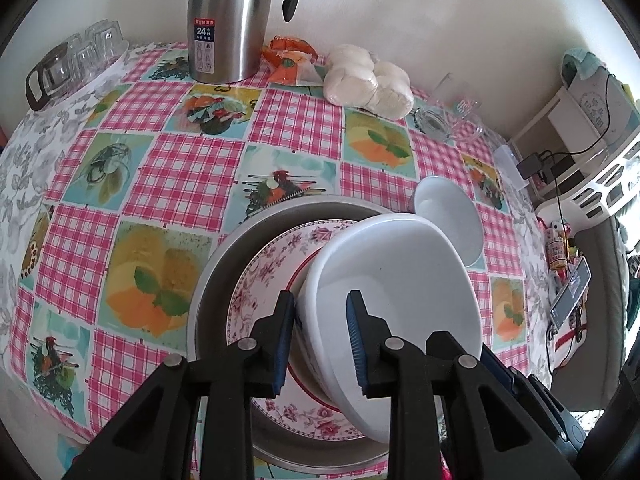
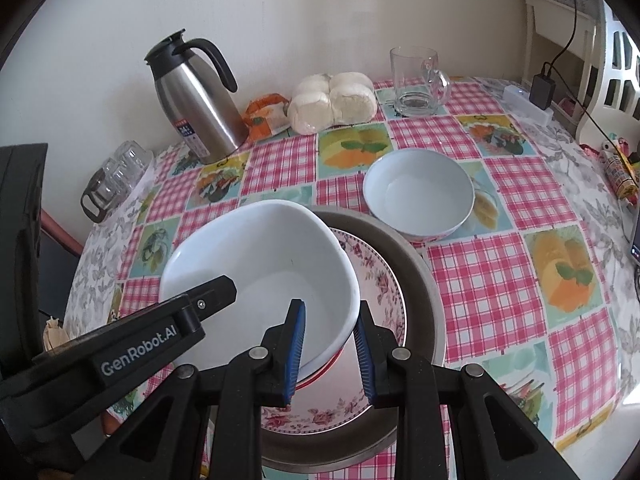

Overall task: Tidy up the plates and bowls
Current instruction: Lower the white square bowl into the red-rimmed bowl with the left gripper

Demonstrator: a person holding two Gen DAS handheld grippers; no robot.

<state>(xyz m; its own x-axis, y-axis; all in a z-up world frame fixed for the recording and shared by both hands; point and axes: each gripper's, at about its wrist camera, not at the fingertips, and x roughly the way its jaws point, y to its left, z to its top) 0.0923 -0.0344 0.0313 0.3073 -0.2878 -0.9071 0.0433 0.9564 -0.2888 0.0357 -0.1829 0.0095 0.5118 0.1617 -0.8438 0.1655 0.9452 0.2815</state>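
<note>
Slippage worries me: both my jaws straddle the tilted white bowl's (image 1: 400, 300) rim over the floral plate (image 1: 264, 280), neither visibly pinching.

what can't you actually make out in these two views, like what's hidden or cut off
- Floral plate: its middle is covered by the large white bowl in both views.
- Grey basin: near rim hidden behind the gripper bodies.
- Thermos: lid cut off by the left view's top edge.
- Thermos label: print too small to read.
- Right gripper: whether its pads truly clamp the bowl rim is unclear.
</note>
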